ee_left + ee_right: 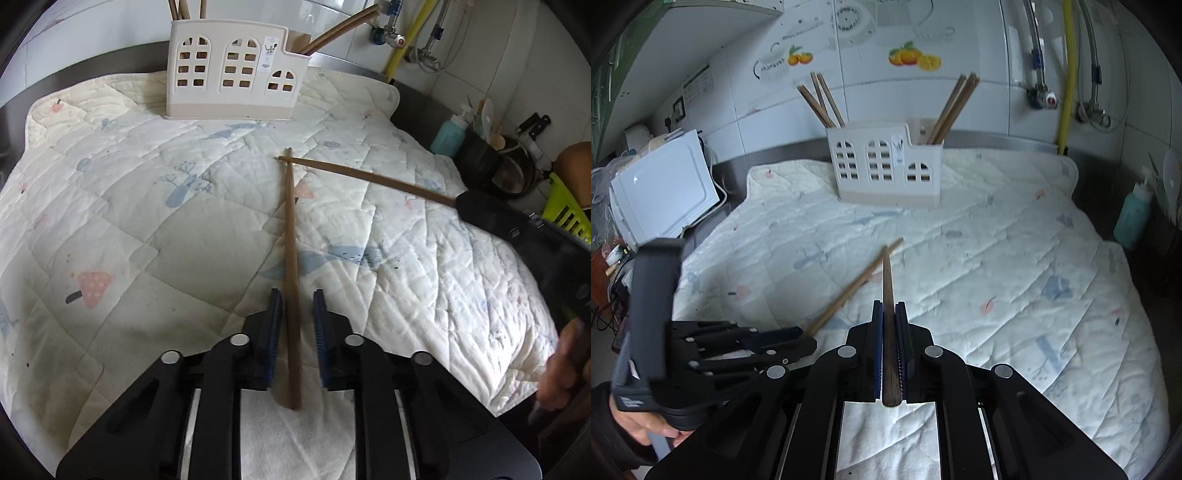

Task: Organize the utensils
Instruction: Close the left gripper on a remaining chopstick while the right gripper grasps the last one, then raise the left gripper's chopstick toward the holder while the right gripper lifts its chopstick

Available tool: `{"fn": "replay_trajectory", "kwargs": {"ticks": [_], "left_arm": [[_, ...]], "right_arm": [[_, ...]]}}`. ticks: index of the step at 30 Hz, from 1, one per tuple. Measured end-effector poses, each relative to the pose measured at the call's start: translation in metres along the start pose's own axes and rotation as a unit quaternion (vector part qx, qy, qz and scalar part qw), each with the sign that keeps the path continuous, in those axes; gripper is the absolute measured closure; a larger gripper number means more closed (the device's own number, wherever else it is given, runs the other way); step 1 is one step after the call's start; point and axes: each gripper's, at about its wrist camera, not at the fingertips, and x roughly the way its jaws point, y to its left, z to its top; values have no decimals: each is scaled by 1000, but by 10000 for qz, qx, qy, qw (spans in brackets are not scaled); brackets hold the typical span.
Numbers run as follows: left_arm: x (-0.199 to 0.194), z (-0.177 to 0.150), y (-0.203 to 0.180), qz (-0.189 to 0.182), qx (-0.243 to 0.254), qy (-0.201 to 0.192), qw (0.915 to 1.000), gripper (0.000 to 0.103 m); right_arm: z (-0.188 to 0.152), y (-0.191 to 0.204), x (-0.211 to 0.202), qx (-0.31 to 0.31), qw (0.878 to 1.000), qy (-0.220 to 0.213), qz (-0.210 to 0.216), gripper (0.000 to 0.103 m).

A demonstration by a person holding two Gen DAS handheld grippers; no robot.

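Note:
A cream utensil holder (236, 74) with arched cut-outs stands at the back of the quilted cloth, with several brown chopsticks in it; it also shows in the right wrist view (886, 166). My left gripper (297, 299) is open, with a brown chopstick (290, 236) lying between its fingers on the cloth. My right gripper (889, 308) is shut on a second chopstick (887, 280), whose tip meets the first chopstick's tip (284, 157). The right gripper shows at the right of the left wrist view (476, 206), and the left gripper at the left of the right wrist view (798, 341).
A quilted cloth (147, 206) covers the counter. A teal bottle (448, 134), dark pots and a green basket (565, 210) stand at the right. A white appliance (661, 192) is at the left. Pipes and valves run along the tiled wall (1067, 74).

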Motion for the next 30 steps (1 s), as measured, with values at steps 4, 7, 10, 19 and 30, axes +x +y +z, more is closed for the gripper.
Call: {"fn": "replay_trajectory", "kwargs": {"ticks": [4, 7, 10, 19, 30], "left_arm": [[2, 2, -1, 156, 39, 5, 9999, 96], [2, 4, -2, 243, 48, -22, 9997, 97], [-5, 7, -1, 169, 21, -148, 9997, 98], [-38, 33, 7, 99, 83, -718, 9973, 98], [-62, 64, 9, -101, 377, -1061, 9936, 98]], "right_arm": [[4, 2, -5, -65, 10000, -70, 18, 96], [9, 2, -7, -81, 9999, -108, 59, 96], [16, 1, -12, -99, 9998, -157, 103, 97], [64, -18, -36, 46, 9980, -476, 408, 97], [108, -20, -48, -203, 9966, -659, 442, 97]]}}
